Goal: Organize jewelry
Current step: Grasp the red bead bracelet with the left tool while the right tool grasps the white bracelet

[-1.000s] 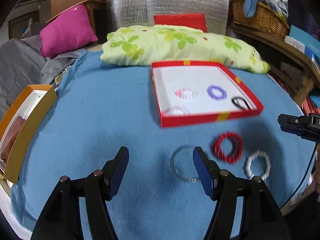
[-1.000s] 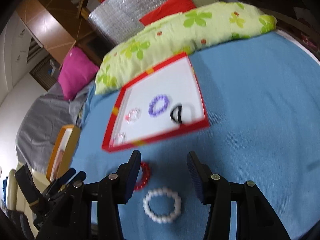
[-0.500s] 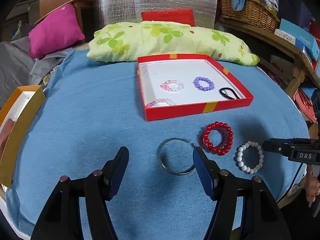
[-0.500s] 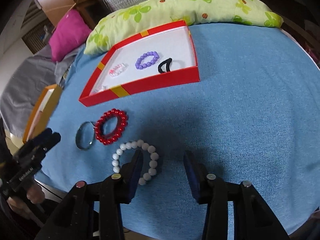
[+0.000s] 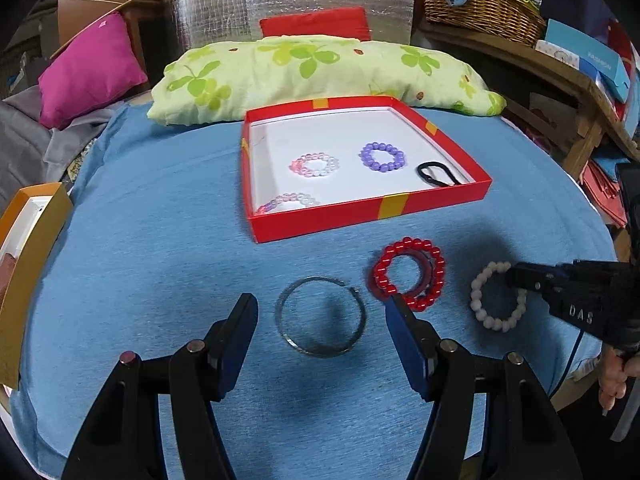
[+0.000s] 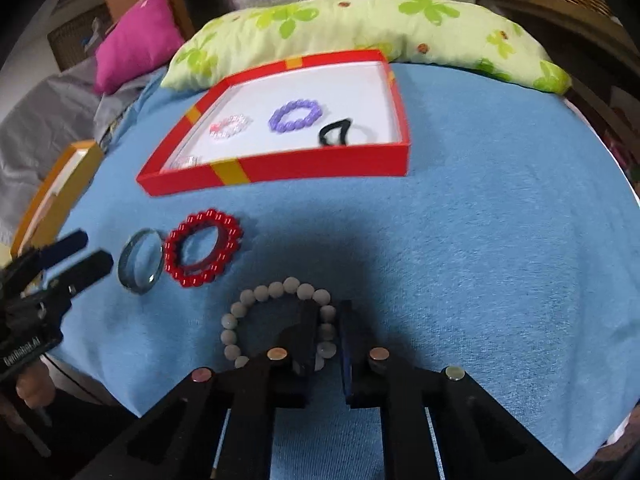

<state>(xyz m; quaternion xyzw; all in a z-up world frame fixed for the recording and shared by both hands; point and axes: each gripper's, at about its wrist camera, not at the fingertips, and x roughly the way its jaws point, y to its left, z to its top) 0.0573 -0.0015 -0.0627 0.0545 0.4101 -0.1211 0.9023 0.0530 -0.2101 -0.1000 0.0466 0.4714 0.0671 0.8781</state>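
The white bead bracelet (image 6: 280,320) lay flat on the blue cloth of the desk (image 6: 480,260), at the near right of the loose jewelry. The right claw (image 6: 326,332) was closing on it. One finger stood inside the ring and the other outside, so the right side of the bead string sat between them, and the beads seemed already pinched. In the left wrist view the same claw came in from the right edge and its tip touched the bracelet's right side.

The red box (image 5: 372,212) lay farther away and a little to the left of this bracelet. My judgement is that the coming move is a lift, then a carry away from the person over the near wall of the box.

The left claw (image 5: 320,328) was spread wide and held nothing. The metal bangle (image 5: 320,316) lay flat between its fingers, not touched. The red bead bracelet (image 5: 408,274) lay just right of the bangle.
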